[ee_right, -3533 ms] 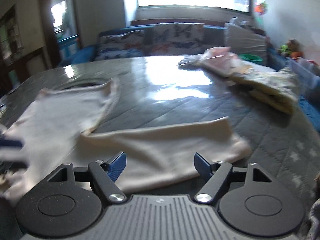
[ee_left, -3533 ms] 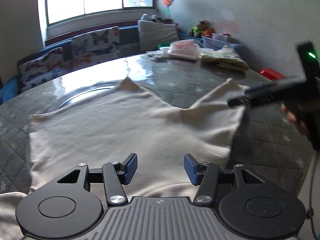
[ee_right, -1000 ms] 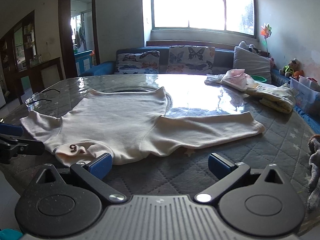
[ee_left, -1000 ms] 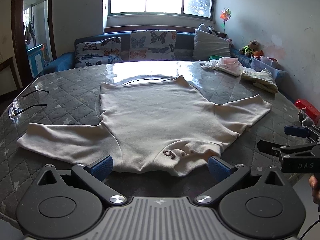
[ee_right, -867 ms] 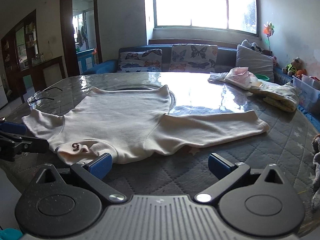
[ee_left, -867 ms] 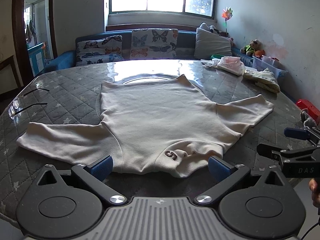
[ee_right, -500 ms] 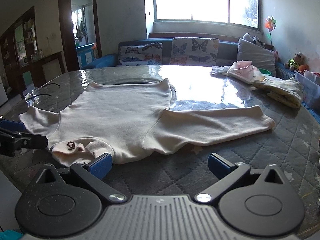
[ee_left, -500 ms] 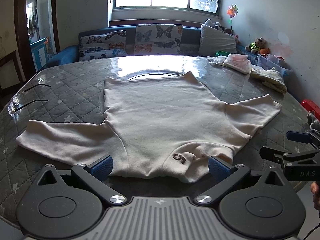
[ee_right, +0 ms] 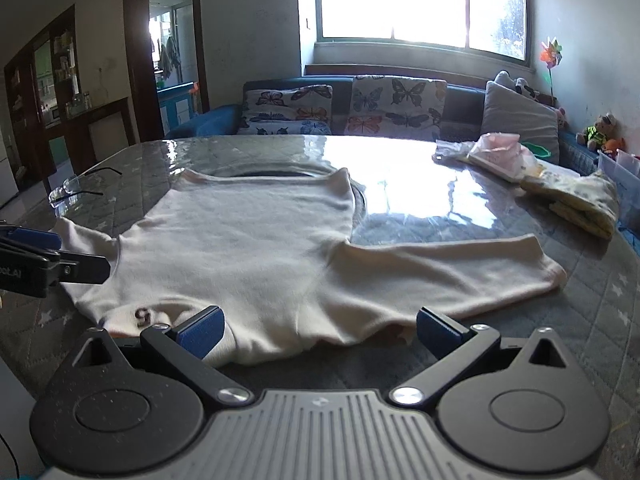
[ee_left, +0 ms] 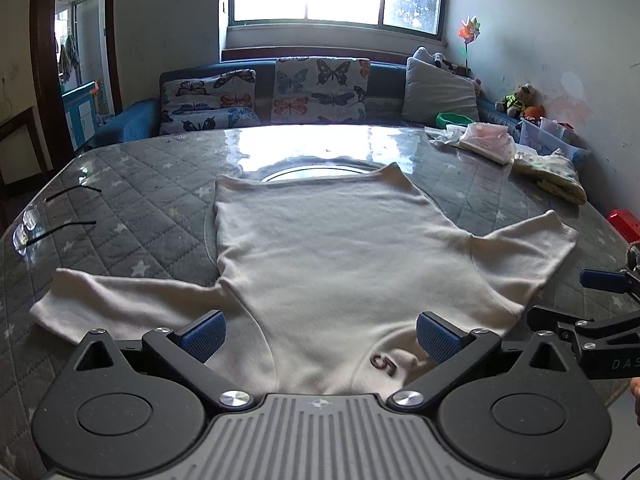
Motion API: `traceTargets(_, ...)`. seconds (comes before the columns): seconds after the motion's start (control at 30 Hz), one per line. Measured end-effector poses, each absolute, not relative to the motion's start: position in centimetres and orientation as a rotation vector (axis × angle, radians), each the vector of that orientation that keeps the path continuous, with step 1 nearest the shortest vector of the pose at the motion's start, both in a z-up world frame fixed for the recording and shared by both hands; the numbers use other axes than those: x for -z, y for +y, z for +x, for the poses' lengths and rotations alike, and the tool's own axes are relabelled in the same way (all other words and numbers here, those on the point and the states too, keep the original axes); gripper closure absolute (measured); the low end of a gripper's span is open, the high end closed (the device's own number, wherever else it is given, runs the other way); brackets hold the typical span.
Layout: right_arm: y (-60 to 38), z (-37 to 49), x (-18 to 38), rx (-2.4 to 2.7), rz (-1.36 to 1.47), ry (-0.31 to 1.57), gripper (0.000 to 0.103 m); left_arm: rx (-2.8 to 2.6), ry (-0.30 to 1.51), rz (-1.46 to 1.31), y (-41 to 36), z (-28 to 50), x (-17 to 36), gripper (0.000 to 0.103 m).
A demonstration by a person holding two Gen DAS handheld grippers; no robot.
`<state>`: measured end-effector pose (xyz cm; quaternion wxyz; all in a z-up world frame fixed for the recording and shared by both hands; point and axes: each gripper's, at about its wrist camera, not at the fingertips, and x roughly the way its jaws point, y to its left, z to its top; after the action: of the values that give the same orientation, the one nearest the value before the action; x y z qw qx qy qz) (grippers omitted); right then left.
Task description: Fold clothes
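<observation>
A cream long-sleeved sweater lies flat on the grey quilted table, sleeves spread to both sides, neck end nearest me with a small "5" tag. It also shows in the right wrist view. My left gripper is open and empty, hovering over the near edge of the sweater. My right gripper is open and empty, over the near edge by the right sleeve. The right gripper shows at the left wrist view's right edge; the left gripper shows at the right wrist view's left edge.
Glasses lie at the table's left edge. A pile of folded clothes and bagged items sit at the far right. A sofa with butterfly cushions stands behind the table. A red object lies off the right edge.
Both grippers have moved forward and lower toward the near edge of the sweater, which now reaches between the fingers. Both stay open. The sweater has not moved.
</observation>
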<state>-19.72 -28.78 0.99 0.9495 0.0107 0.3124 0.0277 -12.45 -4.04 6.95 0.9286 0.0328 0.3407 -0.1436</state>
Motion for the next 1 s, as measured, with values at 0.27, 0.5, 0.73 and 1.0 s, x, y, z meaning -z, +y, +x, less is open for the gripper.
traceTargets(0.27,-27.6,-18.3,-1.8,-0.044,0.006,0.633,0.0,0.281,0.672,0.093,-3.4,-11.1,-7.0,0.0)
traceTargets(0.5,-26.4,-17.4,-2.5,-0.024,-0.023,0.632,0.0,0.285,0.645,0.112,-2.6,-10.2,-6.9,0.0)
traceTargets(0.73,-25.4,-16.8,-3.1,0.011,-0.032,0.635,0.0,0.327,0.653,0.1,-2.1,-9.0,-6.7,0.0)
traceTargets(1.0,-24.3,-16.3,-3.5,0.066,-0.051,0.651,0.0,0.387,0.683,0.081,-2.2,-7.3,-6.2,0.0)
